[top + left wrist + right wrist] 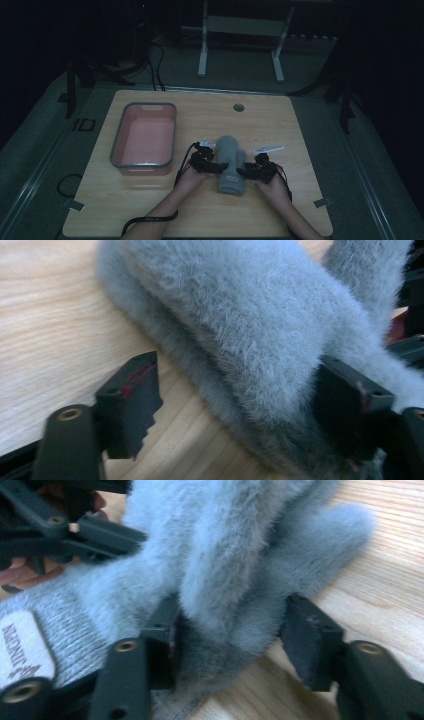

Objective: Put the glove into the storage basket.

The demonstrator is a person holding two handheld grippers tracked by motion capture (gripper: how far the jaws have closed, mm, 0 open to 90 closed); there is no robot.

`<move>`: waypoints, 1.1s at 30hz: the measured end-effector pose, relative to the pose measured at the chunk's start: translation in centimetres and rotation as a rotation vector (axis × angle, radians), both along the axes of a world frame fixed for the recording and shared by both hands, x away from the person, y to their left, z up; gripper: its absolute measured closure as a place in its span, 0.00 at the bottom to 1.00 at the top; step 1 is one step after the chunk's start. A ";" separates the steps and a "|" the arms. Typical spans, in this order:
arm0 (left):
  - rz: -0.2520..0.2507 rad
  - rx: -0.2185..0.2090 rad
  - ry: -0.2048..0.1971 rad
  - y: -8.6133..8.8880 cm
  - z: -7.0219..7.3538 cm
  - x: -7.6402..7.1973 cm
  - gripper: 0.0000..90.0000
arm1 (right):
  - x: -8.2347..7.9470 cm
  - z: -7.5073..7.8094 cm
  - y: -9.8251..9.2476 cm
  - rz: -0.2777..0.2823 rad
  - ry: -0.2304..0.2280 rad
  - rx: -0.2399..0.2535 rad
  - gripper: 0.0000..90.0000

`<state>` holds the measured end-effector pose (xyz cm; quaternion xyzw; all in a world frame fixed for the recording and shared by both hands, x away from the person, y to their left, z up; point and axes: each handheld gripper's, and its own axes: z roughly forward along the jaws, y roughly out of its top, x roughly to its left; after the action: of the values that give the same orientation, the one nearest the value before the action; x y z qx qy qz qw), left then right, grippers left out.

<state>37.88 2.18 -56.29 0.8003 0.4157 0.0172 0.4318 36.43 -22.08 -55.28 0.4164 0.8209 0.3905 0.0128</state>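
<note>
Grey fuzzy mitten lies near the middle of the wooden counter in the high view, its cuff toward the person, with the left gripper at its left edge and the right gripper at its right, by the thumb; a pink tub with a grey rim sits well apart to the left. Seen from the left gripper view, the mitten rests on the counter between the jaws, which stand apart: one jaw is bare over the wood, the other lies against the fur. From the right gripper view, the jaws straddle the fluffy thumb side of the mitten, one tucked against the fur, the other just clear, so nothing is clamped; the knit cuff bears a white label, and the left gripper touches the far side
</note>
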 end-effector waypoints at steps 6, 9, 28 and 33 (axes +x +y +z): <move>-0.048 -0.033 0.031 -0.5 -0.1 0.1 0.62 | 0.2 0.2 0.2 0.038 0.006 -0.011 0.75; -0.067 -0.049 0.045 -0.5 -0.1 0.2 0.74 | 0.1 0.2 0.3 0.035 0.004 -0.007 0.79; -0.075 -0.107 -0.008 0.0 4.2 -0.7 0.88 | -0.8 3.2 -0.8 0.047 -0.056 0.116 0.90; -0.076 -0.094 -0.051 0.3 6.1 -0.8 0.88 | -0.9 4.8 -0.6 0.054 -0.083 0.146 0.90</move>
<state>37.06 2.46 -50.14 0.7937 0.3740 0.0017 0.4797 35.52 -22.73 -50.46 0.3773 0.7999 0.4666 0.0058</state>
